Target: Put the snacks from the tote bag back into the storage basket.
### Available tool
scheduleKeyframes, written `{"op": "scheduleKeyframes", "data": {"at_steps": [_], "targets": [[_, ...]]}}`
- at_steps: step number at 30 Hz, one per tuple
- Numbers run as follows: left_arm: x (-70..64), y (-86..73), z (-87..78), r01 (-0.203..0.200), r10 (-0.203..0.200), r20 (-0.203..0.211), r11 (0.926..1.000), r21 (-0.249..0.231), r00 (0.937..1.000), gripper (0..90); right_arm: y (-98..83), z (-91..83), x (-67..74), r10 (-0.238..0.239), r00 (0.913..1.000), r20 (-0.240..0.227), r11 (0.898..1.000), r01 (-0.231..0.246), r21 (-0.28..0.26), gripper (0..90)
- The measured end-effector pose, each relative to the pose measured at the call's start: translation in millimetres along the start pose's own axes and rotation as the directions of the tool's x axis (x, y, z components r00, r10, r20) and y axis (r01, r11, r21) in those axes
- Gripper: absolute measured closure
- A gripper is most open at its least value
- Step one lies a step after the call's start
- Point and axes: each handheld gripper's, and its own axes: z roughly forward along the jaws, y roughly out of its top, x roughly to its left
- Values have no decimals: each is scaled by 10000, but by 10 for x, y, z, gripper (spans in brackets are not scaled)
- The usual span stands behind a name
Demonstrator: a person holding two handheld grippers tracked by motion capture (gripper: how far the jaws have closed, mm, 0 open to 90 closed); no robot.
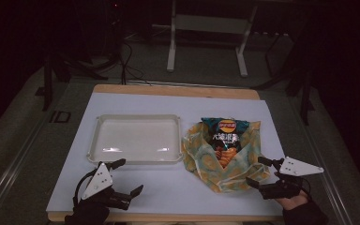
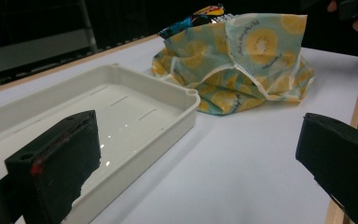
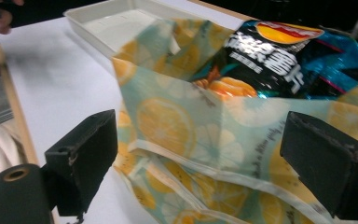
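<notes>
Chip bag (image 1: 225, 138) lies inside lemon-print cloth bag (image 1: 201, 161)

The chip bag (image 3: 279, 56) that lies in the lemon-print cloth bag (image 3: 177, 126) in front of my right gripper carries the only lettering I can make out. Near its top sits a red and yellow oval brand logo of the Lay's kind; its letters are too blurred to spell out. Below the logo, large white Chinese characters run across the dark front of the bag, too soft to read singly. From above, the same logo and white characters show on the chip bag (image 1: 225, 133). A fine line of script runs along the cloth bag's print (image 2: 238, 46), too small to read.
</notes>
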Motion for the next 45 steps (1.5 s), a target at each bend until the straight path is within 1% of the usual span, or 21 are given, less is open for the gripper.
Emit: {"op": "scheduleKeyframes", "data": {"at_steps": [2,3,6,8,11,13,18,19,20,23,25,31,32,34,35,38,41,43,45], "targets": [[-8,0,8,17,-17,75,10000,-13,10000,4,38,-7,13,-206,9998,72,9998,206,-6,109],[-8,0,8,17,-17,75,10000,-13,10000,4,57,-13,10,-257,9997,33,9997,257,-40,109],[-17,2,13,30,-29,93,10000,-45,10000,4,92,-24,4,-297,9995,48,9995,297,-75,109],[-21,4,15,64,-64,102,10000,-56,9999,4,127,-37,-2,-363,9993,-21,9992,362,-143,109],[-27,8,16,76,-75,99,9999,-99,9999,4,176,-50,-13,-400,9992,62,9991,401,-117,109],[-30,11,18,88,-87,92,9999,-105,9999,4,225,-62,-36,-412,9989,240,9990,415,-148,110],[-39,16,23,111,-110,95,9998,-140,9999,4,277,-67,-92,-437,9978,494,9986,451,-275,111],[-42,18,23,106,-105,97,9999,-122,9999,4,309,-67,-121,-457,9965,700,9984,480,-310,112],[-42,18,23,106,-105,97,9999,-122,9999,4,309,-67,-121,-457,9965,700,9984,480,-310,112],[-42,18,25,127,-126,105,9999,-104,9999,4,357,-62,-181,-315,9945,997,9985,359,-424,114],[-42,17,26,108,-107,94,9999,-101,9999,4,405,-36,-248,-300,9923,1204,9984,356,-450,122],[-41,17,26,86,-85,93,9999,-67,9999,4,494,47,-367,-279,9891,1445,9979,361,-547,134],[-42,17,26,78,-78,91,10000,-59,9999,4,494,47,-367,-279,9891,1445,9979,361,-547,134],[-42,16,26,68,-68,88,10000,-47,9999,4,524,93,-419,-260,9877,1544,9980,347,-538,148],[-41,16,26,60,-60,78,10000,-39,10000,4,524,93,-419,-260,9877,1544,9980,347,-538,148],[-41,14,31,45,-45,65,10000,-25,10000,4,552,138,-500,-306,9855,1671,9978,401,-534,209],[-41,12,35,58,-58,57,10000,41,10000,4,574,167,-577,-290,9840,1760,9978,389,-530,244],[-39,11,36,40,-40,75,10000,62,10000,4,584,183,-635,-188,9851,1709,9979,291,-581,301],[-38,10,38,36,-37,91,10000,88,10000,4,590,207,-696,-56,9853,1710,9982,158,-582,317]]}}
